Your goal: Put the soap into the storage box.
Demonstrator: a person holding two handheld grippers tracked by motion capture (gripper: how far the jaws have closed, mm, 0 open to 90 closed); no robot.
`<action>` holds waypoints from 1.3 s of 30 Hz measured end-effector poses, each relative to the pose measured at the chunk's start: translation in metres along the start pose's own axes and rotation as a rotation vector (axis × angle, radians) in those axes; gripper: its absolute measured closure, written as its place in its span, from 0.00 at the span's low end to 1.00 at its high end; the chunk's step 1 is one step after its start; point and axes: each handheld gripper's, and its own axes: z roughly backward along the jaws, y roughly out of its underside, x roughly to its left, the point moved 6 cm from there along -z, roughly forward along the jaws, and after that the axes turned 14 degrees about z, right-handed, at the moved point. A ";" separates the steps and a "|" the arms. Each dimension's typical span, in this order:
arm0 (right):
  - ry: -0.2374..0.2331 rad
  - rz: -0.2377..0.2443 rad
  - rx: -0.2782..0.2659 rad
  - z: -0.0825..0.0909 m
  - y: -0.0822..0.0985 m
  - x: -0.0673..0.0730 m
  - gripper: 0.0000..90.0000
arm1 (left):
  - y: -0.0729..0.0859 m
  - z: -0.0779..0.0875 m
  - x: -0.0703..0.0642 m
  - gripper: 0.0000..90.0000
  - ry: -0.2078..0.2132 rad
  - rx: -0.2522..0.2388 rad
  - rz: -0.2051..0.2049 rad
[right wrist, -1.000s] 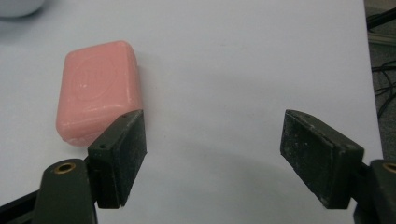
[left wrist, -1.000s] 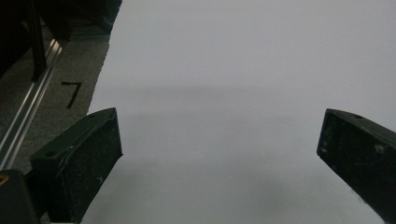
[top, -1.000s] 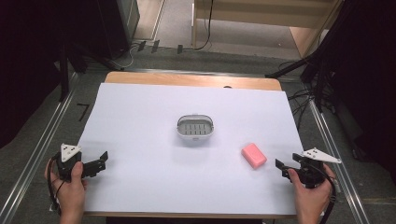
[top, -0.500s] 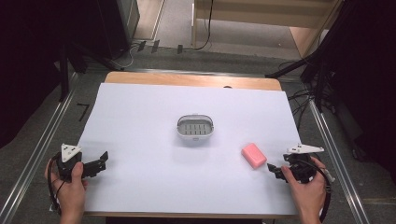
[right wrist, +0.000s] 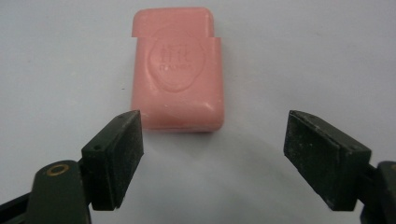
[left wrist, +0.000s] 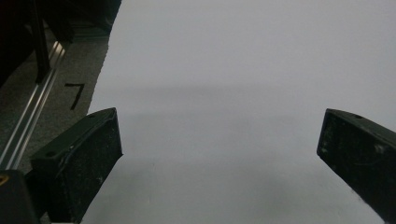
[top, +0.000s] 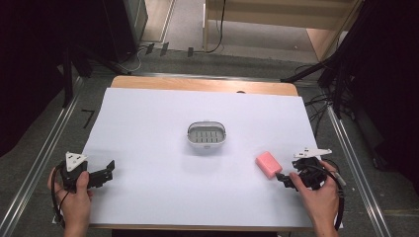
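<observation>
Pink soap (right wrist: 176,70) lies flat on the white counter (top: 148,128), right of centre and near my edge, well apart from the grey dish (top: 207,134) that sits mid-counter. My right claw (right wrist: 212,163) points straight at it: jaws spread, wider than the bar's short side, nothing between the pads yet. They have just been opening further, and the bar's near end sits just beyond the tips. In the high view the right claw (top: 282,178) is just beside the soap's near right corner, not touching as far as I can tell.

Left claw (top: 107,170) rests at the near left of the counter, jaws wide apart, empty, only bare sheet ahead of it.

Handling guess: a solid moulded bar with an embossed stamp on top, so stiff and fairly light, no flex to worry about. The surface looks smooth and waxy, so likely slick, and rounded edges could let it squirt out under a hard pinch. It looks dry, which helps. I'd take it across the two long sides, around mid-length, pads flat on the straight walls, low enough to clear the rounded top edge. Moderate squeeze; hard pads may dent it.
</observation>
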 end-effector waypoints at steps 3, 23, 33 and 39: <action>-0.008 -0.001 0.011 -0.003 -0.003 0.004 0.22 | 0.000 0.000 0.000 0.00 0.001 0.000 0.000; -0.038 -0.010 0.046 -0.031 -0.034 0.018 0.18 | 0.000 -0.001 0.000 0.00 0.005 0.005 0.009; -0.022 -0.022 0.090 -0.041 -0.039 0.017 0.16 | 0.000 -0.001 0.001 0.00 0.006 0.008 0.011; -0.032 -0.019 0.095 -0.043 -0.040 0.017 0.28 | 0.000 -0.001 0.001 0.00 0.004 0.011 0.013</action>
